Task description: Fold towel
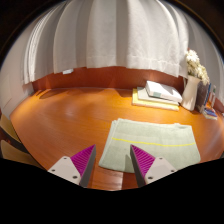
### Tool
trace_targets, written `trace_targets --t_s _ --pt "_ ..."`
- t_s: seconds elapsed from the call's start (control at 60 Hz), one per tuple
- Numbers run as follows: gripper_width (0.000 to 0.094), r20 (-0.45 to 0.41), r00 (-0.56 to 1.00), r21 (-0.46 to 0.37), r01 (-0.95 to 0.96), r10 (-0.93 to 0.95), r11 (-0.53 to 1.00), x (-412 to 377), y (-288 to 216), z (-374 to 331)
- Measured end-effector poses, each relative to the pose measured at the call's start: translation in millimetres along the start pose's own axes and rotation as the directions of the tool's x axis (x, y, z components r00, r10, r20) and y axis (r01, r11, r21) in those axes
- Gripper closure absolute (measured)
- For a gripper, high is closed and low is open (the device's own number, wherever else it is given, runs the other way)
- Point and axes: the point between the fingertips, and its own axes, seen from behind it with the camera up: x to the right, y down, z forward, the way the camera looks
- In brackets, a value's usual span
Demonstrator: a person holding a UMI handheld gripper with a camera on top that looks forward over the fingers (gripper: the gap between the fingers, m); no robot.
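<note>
A pale green towel [152, 139] with a thin yellow stripe lies flat on the orange-brown wooden table [65, 120], just ahead of and to the right of my fingers. My gripper [112, 162] is open and empty, above the table. Its left finger [78, 161] is over bare wood. Its right finger [146, 161] is over the towel's near edge. The near left corner of the towel lies between the fingers.
Books or papers [158, 94] are stacked at the table's far right, beside a vase of white flowers [196, 68] and upright items. White curtains [110, 35] hang behind the table. A chair back [10, 135] shows at the left.
</note>
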Motion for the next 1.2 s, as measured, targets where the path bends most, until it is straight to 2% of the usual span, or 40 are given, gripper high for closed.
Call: trace_targets --t_s 0.117,0.217,0.283,0.3,0.383,0.45,0.55,0.617,0.8,0.883,0.967,1.017,1.117,1.15,1.2 --pt "0.0284 -0.017 1.000 -0.051 0.023 -0.024 0.998 -16.2 -3.1 51.7" --pt "0.0368 -0.039 0.998 -0.107 0.037 -0.041 0.994 -25.7 3.9 79.1" --pt "0.0526 -0.068 0.997 -0.084 0.036 -0.042 0.996 -38.9 -8.9 82.5" --pt "0.0579 -0.094 0.995 -0.089 0.026 -0.034 0.996 -60.9 -5.2 79.3" --pt "0.0877 -0.161 0.983 -0.105 0.076 -0.093 0.991 -56.8 -1.4 74.2" --pt "0.0902 -0.165 0.973 -0.135 0.140 -0.162 0.981 -64.4 -0.3 70.4" --pt "0.0906 -0.137 0.975 -0.181 0.148 -0.174 0.972 -51.0 1.7 75.3" --pt "0.0907 -0.122 0.982 -0.167 0.125 -0.146 0.978 -45.9 -15.6 64.0" --pt "0.0905 -0.222 0.965 -0.064 0.130 -0.141 0.989 47.1 -79.3 -1.5" --pt "0.0904 -0.259 0.958 -0.051 0.116 -0.125 0.992 100.9 -84.5 -22.2" --pt "0.0883 -0.253 0.962 -0.065 0.090 -0.104 0.994 146.4 -66.6 -27.6" --pt "0.0788 -0.230 0.969 -0.089 0.076 -0.094 0.993 167.5 -50.6 -26.6" --pt "0.0442 -0.231 0.968 -0.120 0.072 -0.099 0.990 210.6 -21.5 -28.5" --pt "0.0374 -0.224 0.970 -0.124 0.065 -0.092 0.990 219.0 -14.7 -31.4" --pt "0.0320 -0.217 0.973 -0.121 0.048 -0.073 0.992 229.6 -6.8 -37.7"
